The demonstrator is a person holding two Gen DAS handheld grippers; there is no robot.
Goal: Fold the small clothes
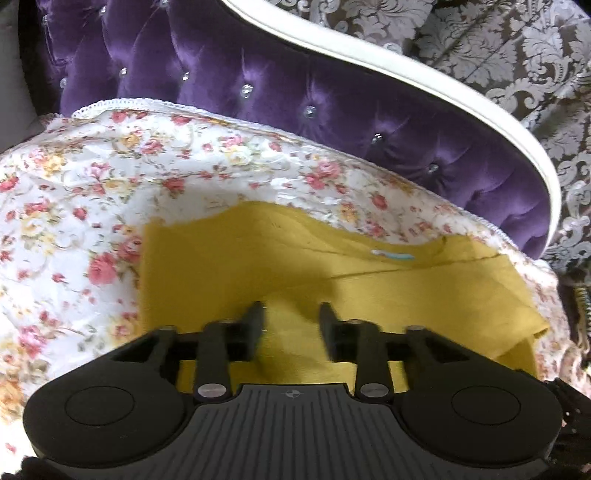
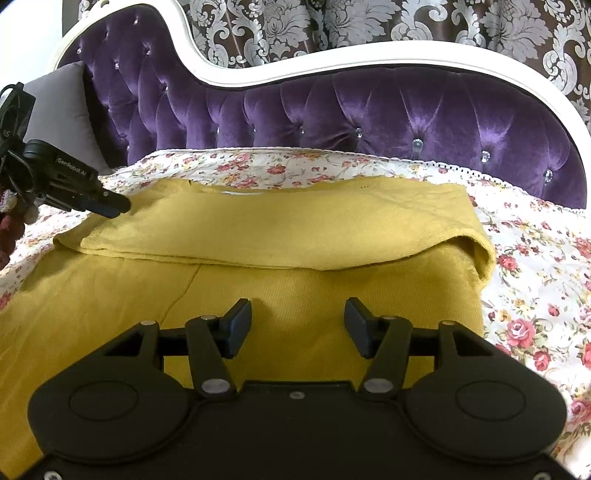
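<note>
I see one yellow garment (image 2: 280,229) and it lies on the flowered bedcover (image 2: 535,258) of the bed, in front of the purple tufted headboard (image 2: 369,110) with its white frame (image 2: 406,51). In my right wrist view the long axis of the garment goes from left to right, about parallel to the headboard. Its far part is folded over toward me, so one thicker band lies on top of the flat near part, and the fold line also goes left to right. The right end of this band makes a rounded fold at the right edge of the garment. In my left wrist view I see a small light label (image 1: 391,255) at the neck opening, on the side toward the headboard. My left tool (image 1: 291,314) stands released, with yellow cloth below and between the fingers, but the pads do not press on it. From the right wrist view the same left tool (image 2: 118,205) has its tip at the far left corner of the folded band; I cannot tell if it touches the cloth. My right tool (image 2: 297,314) is also released, its jaws wide apart, and it hangs over the near flat part of the garment with nothing in it. One grey cushion (image 2: 62,110) leans at the left of the headboard. Behind the bed hangs a curtain (image 2: 480,26) with a silver leaf pattern.
</note>
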